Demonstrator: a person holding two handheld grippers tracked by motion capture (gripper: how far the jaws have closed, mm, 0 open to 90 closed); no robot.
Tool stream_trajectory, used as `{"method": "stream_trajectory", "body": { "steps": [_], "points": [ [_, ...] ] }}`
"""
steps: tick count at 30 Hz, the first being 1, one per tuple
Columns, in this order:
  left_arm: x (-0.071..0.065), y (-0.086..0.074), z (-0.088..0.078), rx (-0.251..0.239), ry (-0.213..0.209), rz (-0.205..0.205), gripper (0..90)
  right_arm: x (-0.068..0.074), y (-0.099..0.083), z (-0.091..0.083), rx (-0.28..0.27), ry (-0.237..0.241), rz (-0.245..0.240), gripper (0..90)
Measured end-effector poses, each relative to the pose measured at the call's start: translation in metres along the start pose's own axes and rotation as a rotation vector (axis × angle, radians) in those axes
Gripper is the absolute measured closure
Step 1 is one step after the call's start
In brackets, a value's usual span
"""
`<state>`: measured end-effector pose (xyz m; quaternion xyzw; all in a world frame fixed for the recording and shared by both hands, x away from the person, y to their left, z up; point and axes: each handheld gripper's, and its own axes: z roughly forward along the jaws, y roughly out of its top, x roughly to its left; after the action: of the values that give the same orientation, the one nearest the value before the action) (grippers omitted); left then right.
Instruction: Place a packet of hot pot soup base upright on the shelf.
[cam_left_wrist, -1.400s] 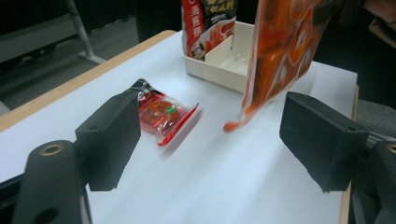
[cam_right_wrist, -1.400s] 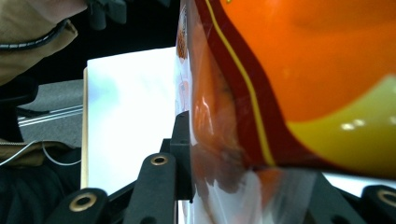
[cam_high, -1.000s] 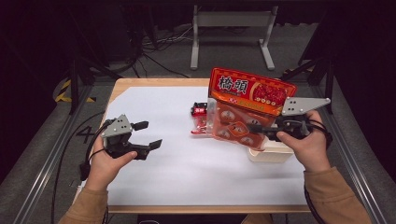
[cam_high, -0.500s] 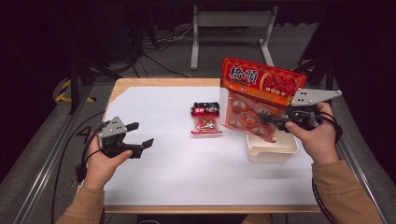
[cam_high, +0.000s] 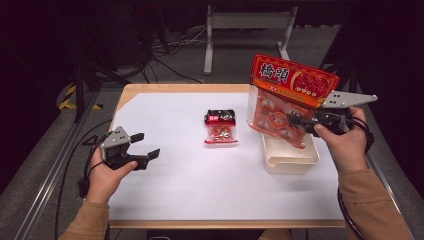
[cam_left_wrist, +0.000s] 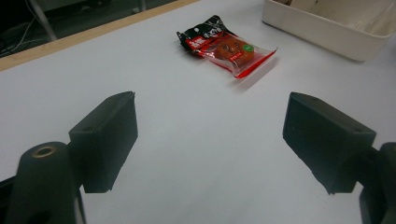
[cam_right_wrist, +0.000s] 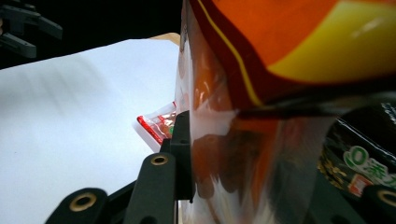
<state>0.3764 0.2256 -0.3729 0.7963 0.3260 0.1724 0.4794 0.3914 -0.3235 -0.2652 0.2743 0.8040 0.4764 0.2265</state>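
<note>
High view: right gripper lifts a big red snack bag above the tub

High view shows the right gripper (cam_high: 300, 121) clenched on the large red snack bag (cam_high: 287, 100), which hangs in the air, tilted, with its lower edge over the cream tub (cam_high: 290, 155). The tub stands on the white table (cam_high: 180, 175) at the right side. In the right gripper view the clear lower part of the bag (cam_right_wrist: 233, 154) is pressed against one black jaw, and the orange and yellow printed top rises above it.

A small red and black packet (cam_high: 220, 126) lies flat near the middle of the table, left of the tub and apart from it. The left gripper view has the same packet (cam_left_wrist: 226, 44) ahead, beyond the jaws, with the tub wall (cam_left_wrist: 322, 32) to its right.

The left gripper (cam_high: 142, 146) is held low over the left part of the table, well apart from the packet, with its jaws spread wide and nothing between them
</note>
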Motion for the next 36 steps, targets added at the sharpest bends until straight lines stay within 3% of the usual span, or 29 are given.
{"method": "stream_trajectory", "body": {
  "steps": [11, 20, 27, 36],
  "points": [
    [0.004, -0.003, 0.0, -0.007, 0.003, -0.025, 19.1, -0.01, -0.01, -0.008, 0.004, -0.077, 0.085, 70.4],
    [0.007, -0.006, 0.0, -0.003, -0.001, -0.039, 19.0, -0.012, -0.016, -0.012, -0.016, -0.075, 0.045, 70.4],
    [0.005, -0.005, -0.001, -0.008, -0.007, -0.042, 18.8, -0.017, -0.027, -0.008, -0.02, -0.087, 0.065, 70.4],
    [0.003, -0.004, 0.0, -0.004, -0.011, -0.034, 18.7, -0.02, -0.044, 0.0, -0.014, -0.127, 0.057, 70.4]
  ]
}}
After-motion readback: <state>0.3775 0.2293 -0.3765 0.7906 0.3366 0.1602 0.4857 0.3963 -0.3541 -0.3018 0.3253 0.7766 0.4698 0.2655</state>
